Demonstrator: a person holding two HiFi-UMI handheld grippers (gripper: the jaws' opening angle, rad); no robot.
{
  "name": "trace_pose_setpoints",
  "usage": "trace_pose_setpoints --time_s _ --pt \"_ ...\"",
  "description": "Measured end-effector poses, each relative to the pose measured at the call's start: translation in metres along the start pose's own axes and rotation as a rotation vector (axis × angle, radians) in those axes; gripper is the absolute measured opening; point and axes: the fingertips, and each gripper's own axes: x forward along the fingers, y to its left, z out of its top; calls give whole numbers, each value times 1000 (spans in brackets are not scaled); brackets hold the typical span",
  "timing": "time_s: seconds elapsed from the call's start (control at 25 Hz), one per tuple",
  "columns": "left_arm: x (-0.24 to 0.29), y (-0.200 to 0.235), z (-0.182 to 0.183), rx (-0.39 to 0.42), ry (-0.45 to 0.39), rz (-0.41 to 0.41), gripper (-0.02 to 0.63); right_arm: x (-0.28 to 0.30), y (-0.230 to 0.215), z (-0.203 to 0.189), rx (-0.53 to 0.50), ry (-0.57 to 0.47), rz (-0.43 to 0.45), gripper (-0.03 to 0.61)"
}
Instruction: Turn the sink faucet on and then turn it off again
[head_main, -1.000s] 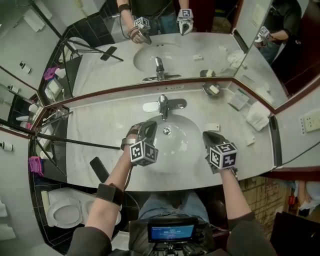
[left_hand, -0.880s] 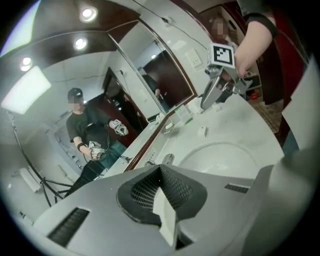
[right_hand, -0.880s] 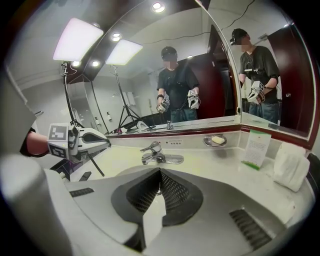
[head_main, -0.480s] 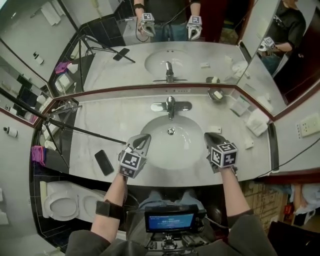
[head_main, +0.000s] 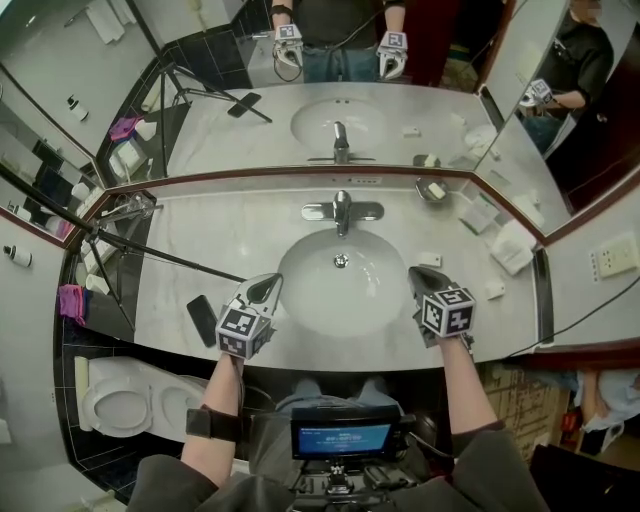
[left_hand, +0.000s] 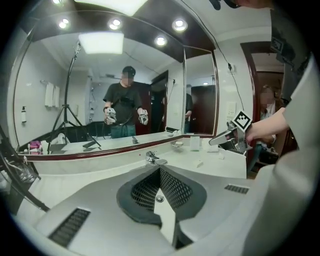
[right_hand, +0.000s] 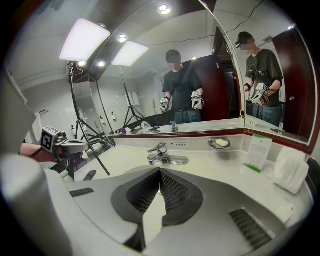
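Along the front edge of the counter (head_main: 200, 225), both forearms (head_main: 222, 390) are stretching forward, flanking the sink (head_main: 310, 300). Behind the basin the faucet (head_main: 342, 211) is sitting well clear, while the left gripper (head_main: 268, 284) and right gripper (head_main: 418, 272) are pointing downward, jaws closed on nothing.

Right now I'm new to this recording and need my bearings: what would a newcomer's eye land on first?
Two grippers with marker cubes: the left gripper and the right gripper hover shut and empty at either side of the white sink basin. Behind the basin stands the chrome faucet, doubled in the wide mirror above it.
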Motion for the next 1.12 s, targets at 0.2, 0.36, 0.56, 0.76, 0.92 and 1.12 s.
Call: trace_pose_setpoints --time_s 0.2,0.36,0.56,0.76,0.92,1.12 --pt "5 4 6 10 -14 10 0 2 -1 5 -6 -3 1 18" --pt "10 1 7 25 -12 6 0 2 -3 6 -11 0 1 18" --pt "16 7 11 5 -22 31 0 3 -4 9 -21 3 4 18" --pt "35 17 16 -42 -21 60 5 7 -7 9 -21 6 10 18" --pt "59 12 18 -85 -1 22 73 6 -11 2 -11 24 11 18" --pt "102 6 21 -110 26 -40 147 15 -13 -10 0 44 15 18"
